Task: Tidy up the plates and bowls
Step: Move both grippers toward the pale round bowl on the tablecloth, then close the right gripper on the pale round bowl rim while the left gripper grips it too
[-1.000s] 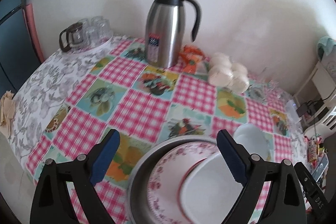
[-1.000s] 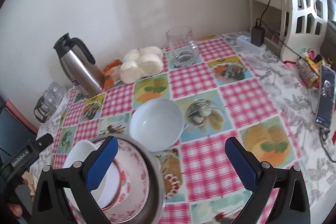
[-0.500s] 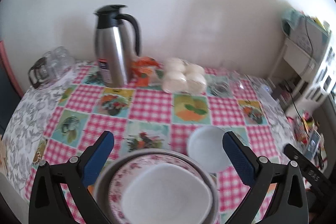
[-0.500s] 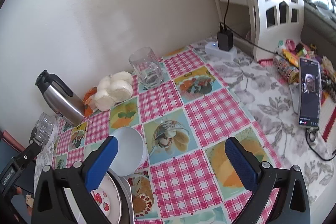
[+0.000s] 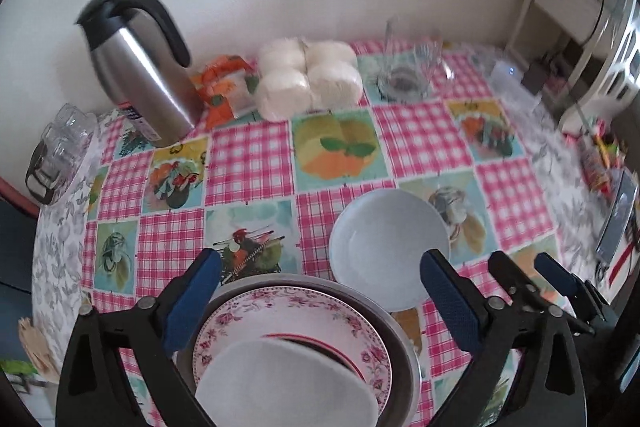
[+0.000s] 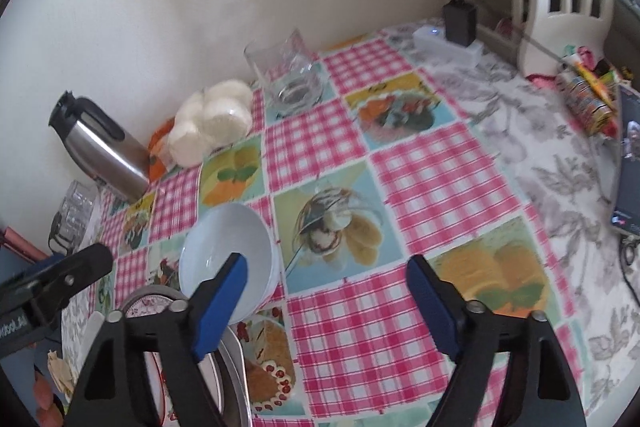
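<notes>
A stack sits at the table's near edge: a metal pan (image 5: pixel 404 355) holding a pink floral plate (image 5: pixel 296 311) with a white square dish (image 5: pixel 284 383) on top. A plain white bowl (image 5: pixel 388 247) stands on the cloth just right of the stack; it also shows in the right wrist view (image 6: pixel 228 247). My left gripper (image 5: pixel 316 291) is open and empty, its jaws straddling the stack from above. My right gripper (image 6: pixel 328 299) is open and empty, its left finger (image 6: pixel 220 303) over the bowl's near rim. The right gripper also shows in the left wrist view (image 5: pixel 536 283).
On the checked tablecloth (image 5: pixel 248 163) by the wall stand a steel thermos jug (image 5: pixel 136 67), a pack of white rolls (image 5: pixel 308 79), an orange packet (image 5: pixel 220 83) and a glass tumbler (image 5: pixel 412 67). Glass cups (image 5: pixel 60 147) stand far left. A phone (image 6: pixel 628 155) lies at the right.
Both grippers have swung right and tilted. The white bowl now lies closer to the right gripper's left finger. Nothing was grasped; the dishes have not moved.
</notes>
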Demonstrator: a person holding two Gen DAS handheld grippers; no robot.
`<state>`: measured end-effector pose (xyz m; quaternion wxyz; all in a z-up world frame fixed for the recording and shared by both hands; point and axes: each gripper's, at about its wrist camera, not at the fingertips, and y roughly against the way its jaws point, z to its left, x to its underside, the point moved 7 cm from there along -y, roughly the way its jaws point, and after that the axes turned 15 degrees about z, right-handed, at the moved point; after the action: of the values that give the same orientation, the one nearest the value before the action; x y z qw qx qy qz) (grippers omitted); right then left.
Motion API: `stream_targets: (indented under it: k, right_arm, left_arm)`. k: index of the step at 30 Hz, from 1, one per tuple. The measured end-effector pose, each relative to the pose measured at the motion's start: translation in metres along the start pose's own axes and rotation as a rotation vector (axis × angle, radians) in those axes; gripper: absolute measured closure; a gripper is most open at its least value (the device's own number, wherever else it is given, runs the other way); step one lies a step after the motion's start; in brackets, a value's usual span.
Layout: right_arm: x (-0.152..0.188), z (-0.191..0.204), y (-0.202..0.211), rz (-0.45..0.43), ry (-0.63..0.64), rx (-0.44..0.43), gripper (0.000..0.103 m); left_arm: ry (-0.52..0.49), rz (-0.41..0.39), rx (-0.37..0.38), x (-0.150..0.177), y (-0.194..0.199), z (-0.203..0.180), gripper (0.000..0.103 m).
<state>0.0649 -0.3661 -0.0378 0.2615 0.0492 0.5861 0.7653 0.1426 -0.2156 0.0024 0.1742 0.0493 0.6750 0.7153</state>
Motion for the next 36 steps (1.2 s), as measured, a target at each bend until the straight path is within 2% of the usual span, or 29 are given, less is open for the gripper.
stream_targets:
  k: [3,6,10,14,16,19,22,28,32,36]
  right_arm:
    - [0.001,0.006,-0.016,0.041,0.007,-0.006,0.030]
    - [0.002,0.008,-0.032,0.079,-0.006,-0.013,0.035]
    - [0.002,0.009,-0.050,0.121,-0.020,-0.029,0.045]
    - [-0.001,0.014,-0.060,0.137,-0.006,-0.045,0.053]
    - [-0.002,0.018,-0.064,0.141,0.008,-0.045,0.059]
    - [-0.002,0.024,-0.073,0.161,0.023,-0.049,0.065]
    - [-0.002,0.030,-0.082,0.182,0.035,-0.056,0.071]
    - [-0.001,0.038,-0.094,0.207,0.053,-0.070,0.078]
    - [-0.001,0.043,-0.099,0.212,0.055,-0.092,0.085]
    - [-0.002,0.045,-0.103,0.211,0.051,-0.088,0.085]
  left_arm:
    - [-0.029,0.077,-0.019,-0.008,-0.014,-0.005,0.021]
    - [-0.030,0.146,-0.029,-0.016,-0.028,-0.008,0.028]
    - [-0.034,0.210,-0.090,-0.028,-0.046,-0.009,0.036]
    - [-0.029,0.277,-0.078,-0.034,-0.067,-0.012,0.048]
    - [-0.023,0.307,-0.082,-0.036,-0.079,-0.012,0.058]
    - [-0.020,0.336,-0.100,-0.040,-0.091,-0.011,0.065]
    - [-0.017,0.360,-0.112,-0.042,-0.102,-0.010,0.071]
    - [-0.034,0.407,-0.080,-0.044,-0.122,-0.021,0.081]
    - [-0.052,0.407,-0.096,-0.047,-0.124,-0.027,0.080]
    - [-0.052,0.414,-0.092,-0.050,-0.124,-0.030,0.080]
